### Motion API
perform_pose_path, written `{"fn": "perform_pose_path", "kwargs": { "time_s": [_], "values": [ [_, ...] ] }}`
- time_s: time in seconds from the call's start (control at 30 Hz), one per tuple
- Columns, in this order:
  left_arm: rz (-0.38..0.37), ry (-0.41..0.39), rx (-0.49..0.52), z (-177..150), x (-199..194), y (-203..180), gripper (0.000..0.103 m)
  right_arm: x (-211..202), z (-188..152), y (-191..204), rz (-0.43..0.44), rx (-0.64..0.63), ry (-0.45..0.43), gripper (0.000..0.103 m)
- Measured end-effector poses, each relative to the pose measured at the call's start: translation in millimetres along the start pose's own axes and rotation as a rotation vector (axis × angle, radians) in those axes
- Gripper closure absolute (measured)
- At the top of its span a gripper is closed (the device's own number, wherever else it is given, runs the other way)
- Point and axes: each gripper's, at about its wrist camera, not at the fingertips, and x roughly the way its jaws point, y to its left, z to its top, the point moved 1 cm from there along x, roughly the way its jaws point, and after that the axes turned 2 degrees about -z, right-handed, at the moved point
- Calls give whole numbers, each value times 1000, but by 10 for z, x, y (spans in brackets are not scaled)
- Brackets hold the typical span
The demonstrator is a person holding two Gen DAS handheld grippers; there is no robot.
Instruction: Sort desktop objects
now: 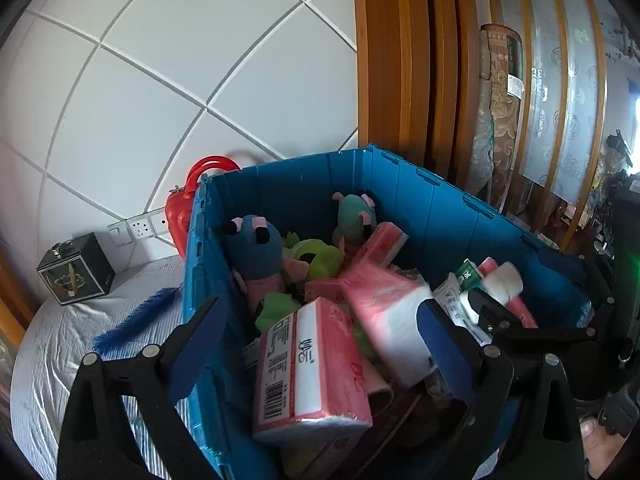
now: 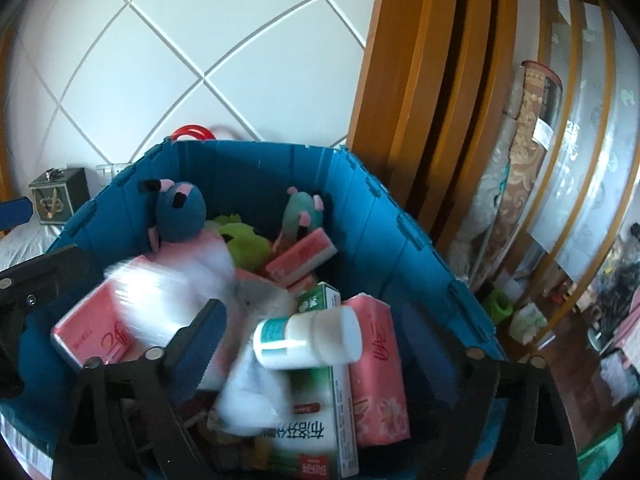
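Note:
A blue crate point(image 1: 404, 196) holds pink tissue packs, plush toys and cartons. My left gripper point(image 1: 320, 308) is open over its near left corner. A pink tissue pack point(image 1: 312, 364) lies between the fingers, with gaps on both sides. A second pack point(image 1: 384, 300) is motion-blurred beside it. My right gripper point(image 2: 316, 312) is open above the crate's right side. A blurred white bottle with a teal label point(image 2: 308, 336) lies loose between its fingers, over a green-and-white carton point(image 2: 312, 420) and a pink pack point(image 2: 376, 368). A blue plush mouse point(image 1: 256, 248) and a teal one point(image 1: 354, 216) lean against the far wall.
Behind the crate stands a red plastic case point(image 1: 184, 208). A dark green box point(image 1: 76, 270) and a blue feather point(image 1: 136, 320) rest on the white striped cloth point(image 1: 52, 360) at left. A wooden door frame point(image 1: 400, 60) and a rolled carpet point(image 1: 500, 100) rise at right.

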Motion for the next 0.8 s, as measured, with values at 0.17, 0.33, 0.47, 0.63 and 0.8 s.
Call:
{"fn": "perform_pose_path", "kwargs": {
  "time_s": [0.17,0.33,0.47,0.63,0.8],
  "values": [
    [-7,-23,-9,-39,-129,55,5,-112,-24,8,-5,5,-14,0],
    [-11,-52,-16,-84,-265,107,5,-255,-37,41,2,12,-20,0],
    [-4,-62,-50,-120,-360,191,5,-373,-73,83,8,11,-8,0],
    [34,-38,-77,-169,-379,313,5,-562,-122,134,26,34,-17,0],
    [-46,-36,-101,-244,-436,431,5,-668,-136,213,6,26,-22,0]
  ]
}}
